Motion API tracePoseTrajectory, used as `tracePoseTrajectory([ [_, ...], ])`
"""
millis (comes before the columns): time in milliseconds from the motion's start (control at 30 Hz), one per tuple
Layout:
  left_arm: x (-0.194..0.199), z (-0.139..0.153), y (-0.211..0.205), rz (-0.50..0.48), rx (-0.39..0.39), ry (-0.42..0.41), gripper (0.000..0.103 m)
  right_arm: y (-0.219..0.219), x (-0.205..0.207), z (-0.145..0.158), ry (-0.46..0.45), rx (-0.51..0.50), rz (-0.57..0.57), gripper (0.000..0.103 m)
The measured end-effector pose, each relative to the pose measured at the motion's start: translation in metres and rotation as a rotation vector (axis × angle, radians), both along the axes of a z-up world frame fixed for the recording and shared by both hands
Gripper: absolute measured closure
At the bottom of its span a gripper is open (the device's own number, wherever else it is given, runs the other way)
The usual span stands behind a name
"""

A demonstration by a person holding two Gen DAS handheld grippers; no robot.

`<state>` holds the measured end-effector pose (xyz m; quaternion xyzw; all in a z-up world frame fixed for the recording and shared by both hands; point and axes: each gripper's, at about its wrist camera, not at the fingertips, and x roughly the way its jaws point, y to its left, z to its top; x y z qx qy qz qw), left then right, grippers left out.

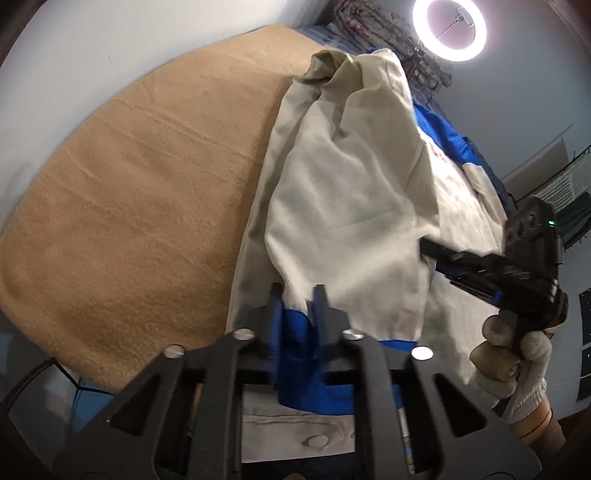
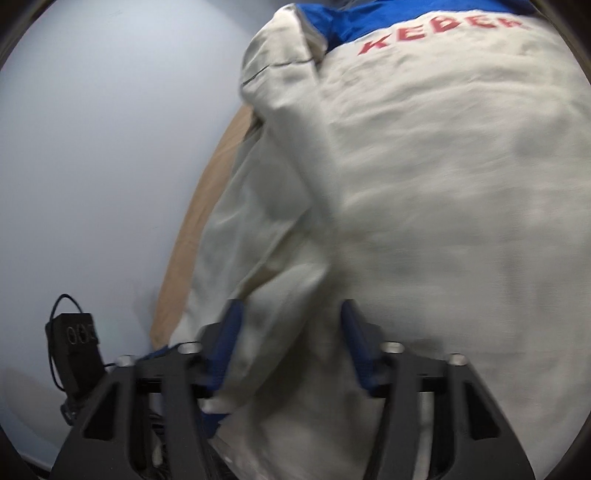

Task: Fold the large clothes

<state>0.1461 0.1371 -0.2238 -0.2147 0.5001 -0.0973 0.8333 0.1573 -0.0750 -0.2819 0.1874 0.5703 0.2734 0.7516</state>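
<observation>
A large cream jacket with blue panels lies on a tan blanket. Its back carries red letters. My left gripper is shut on the jacket's blue and cream edge at the near side. My right gripper is open, its blue-padded fingers spread wide with cream fabric bunched between them. The right gripper also shows in the left wrist view, held by a gloved hand, its tip on the cream cloth.
A ring light glows at the top right above a folded patterned quilt. A pale wall runs along the blanket's far side. A small black device with a cable stands by the wall.
</observation>
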Motion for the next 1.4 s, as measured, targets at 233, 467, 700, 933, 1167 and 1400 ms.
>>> tracePoseTrajectory([
  [233,-0.032,0.04,0.006,-0.014,-0.073,-0.095,0.099,0.017,-0.022,0.041,-0.074,-0.043,0.096,0.1],
  [467,-0.067,0.033,-0.005,-0.07,-0.035,-0.087,0.099,0.01,-0.051,0.053,-0.082,-0.202,0.17,0.1],
  [700,-0.069,0.007,-0.018,-0.1,-0.067,-0.02,0.099,0.013,-0.039,0.033,-0.024,-0.378,0.169,0.091],
  [933,-0.074,0.022,-0.004,-0.076,-0.12,-0.066,0.099,0.021,-0.029,0.095,-0.231,-0.424,0.2,0.061],
  [1167,-0.072,0.003,0.005,-0.029,-0.147,-0.003,0.073,0.042,-0.004,0.109,-0.301,-0.412,0.228,0.06],
  [1400,-0.062,-0.008,-0.003,-0.049,-0.151,-0.006,0.093,0.08,0.046,0.095,-0.29,-0.379,0.192,0.06],
])
